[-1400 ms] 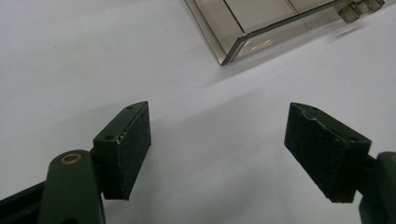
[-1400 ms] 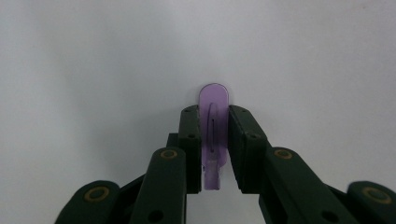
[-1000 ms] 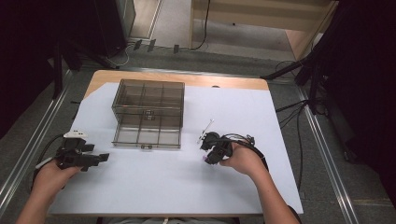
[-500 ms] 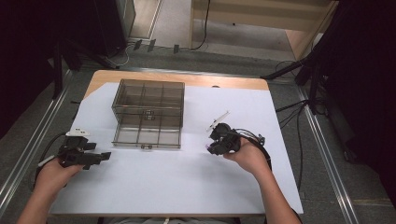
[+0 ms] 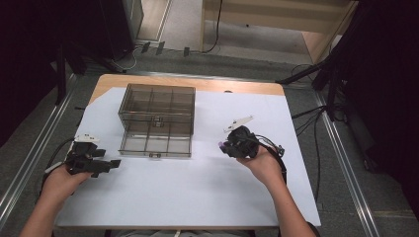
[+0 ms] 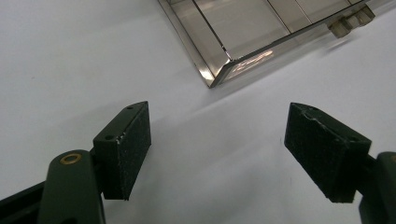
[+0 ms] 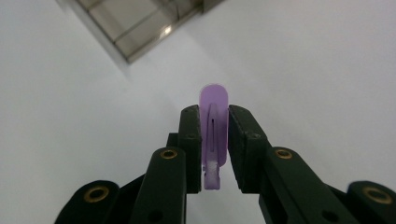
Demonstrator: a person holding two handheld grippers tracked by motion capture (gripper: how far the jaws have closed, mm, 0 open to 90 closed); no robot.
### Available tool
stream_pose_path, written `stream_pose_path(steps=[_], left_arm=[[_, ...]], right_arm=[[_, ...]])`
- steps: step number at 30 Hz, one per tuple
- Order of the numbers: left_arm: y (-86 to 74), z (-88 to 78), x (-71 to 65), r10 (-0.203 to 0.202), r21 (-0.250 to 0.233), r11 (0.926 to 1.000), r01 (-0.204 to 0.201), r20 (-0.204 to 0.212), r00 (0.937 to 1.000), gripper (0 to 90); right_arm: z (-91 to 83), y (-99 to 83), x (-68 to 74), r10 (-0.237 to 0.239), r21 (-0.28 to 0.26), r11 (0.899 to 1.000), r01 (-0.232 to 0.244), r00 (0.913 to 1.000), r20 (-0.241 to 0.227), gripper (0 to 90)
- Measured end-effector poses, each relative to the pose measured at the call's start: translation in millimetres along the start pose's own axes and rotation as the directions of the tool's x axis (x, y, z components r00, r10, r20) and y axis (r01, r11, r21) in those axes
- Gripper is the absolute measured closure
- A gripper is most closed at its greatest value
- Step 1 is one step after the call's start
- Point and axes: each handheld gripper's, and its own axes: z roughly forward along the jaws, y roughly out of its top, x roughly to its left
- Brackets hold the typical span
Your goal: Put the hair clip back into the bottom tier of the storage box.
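while pinched in right gripper point(image 7: 214, 140): flat purple piece point(image 7: 214, 126), possibly a clip | left gripper point(image 6: 219, 154) jaws spread

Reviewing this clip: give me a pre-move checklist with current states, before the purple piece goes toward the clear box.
1. Right gripper shut on the purple clip: ok.
2. Clip seated between both pads, tip protruding: ok.
3. Left gripper open, holding nothing: ok.
4. Clear compartment box on the white sheet, apart from both grippers: ok.
5. Box lid open for a drop: cannot tell.
6. Path from the clip to the box free of obstacles: ok.
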Motion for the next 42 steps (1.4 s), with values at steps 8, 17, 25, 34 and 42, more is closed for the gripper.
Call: stream_pose_path(steps=[8,17,25,34,42], left_arm=[[0.0,0.3,-0.1,0.001,0.000,1.0000,-0.001,-0.001,1.0000,23.5],[0.0,0.1,0.0,0.002,0.000,1.0000,-0.002,-0.001,1.0000,23.6],[-0.6,-0.1,-0.5,-0.003,-0.006,1.0000,0.003,-0.005,1.0000,23.6],[-2.0,-1.6,0.2,-0.003,0.000,1.0000,0.003,-0.006,1.0000,23.6],[-5.5,-4.4,0.8,-0.017,-0.003,0.9999,0.017,-0.009,0.9998,23.5]], right_arm=[[-0.9,-0.1,-6.4,0.087,-0.098,0.991,-0.089,0.9959,-0.024,77.3],[0.8,3.4,-4.5,0.108,-0.152,0.982,-0.111,0.9937,-0.031,77.3],[2.2,6.4,-1.4,0.119,-0.175,0.977,-0.126,0.9918,-0.045,77.2],[1.5,8.4,-2.0,0.135,-0.204,0.968,-0.144,0.9892,-0.057,77.3],[4.5,11.4,-1.0,0.131,-0.206,0.968,-0.142,0.9893,-0.063,77.3]])
